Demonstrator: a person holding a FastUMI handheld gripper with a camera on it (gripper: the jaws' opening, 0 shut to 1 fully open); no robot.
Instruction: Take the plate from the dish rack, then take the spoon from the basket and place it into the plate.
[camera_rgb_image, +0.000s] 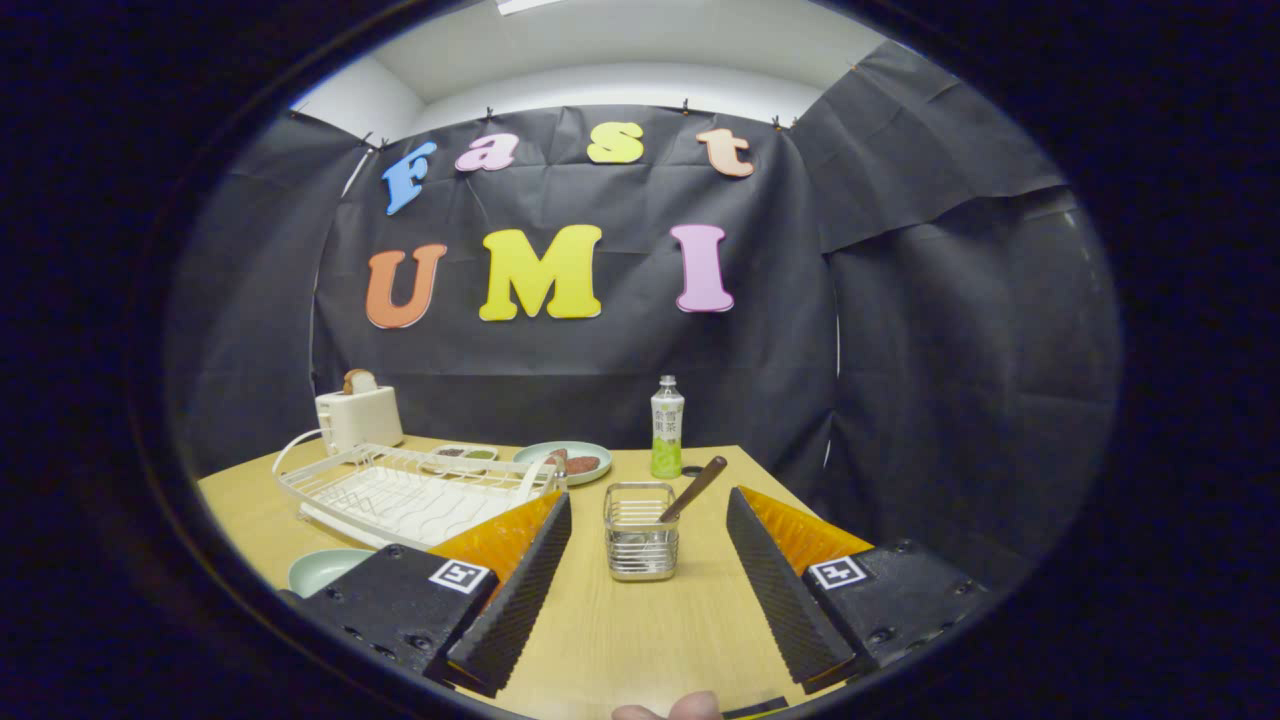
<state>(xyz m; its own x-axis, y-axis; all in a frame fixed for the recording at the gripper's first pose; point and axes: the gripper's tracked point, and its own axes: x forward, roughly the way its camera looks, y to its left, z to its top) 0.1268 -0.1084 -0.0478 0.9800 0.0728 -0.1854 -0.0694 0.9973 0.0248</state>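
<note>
My gripper (650, 520) is open, its fingers wide apart with nothing held. Just ahead, between the fingertips, stands a small wire basket (640, 532) on the wooden table (640, 630). A brown-handled spoon (694, 488) leans out of it to the right. A pale green plate (322, 570) lies flat on the table near the left finger, partly hidden behind it. The white wire dish rack (412, 490) sits beyond the left finger and looks empty.
Behind the rack stand a white toaster (358, 416) with bread in it and a small tray of food (460, 456). A second plate with food (577, 462) and a green drink bottle (667, 428) stand beyond the basket. A fingertip (668, 710) shows at the near edge.
</note>
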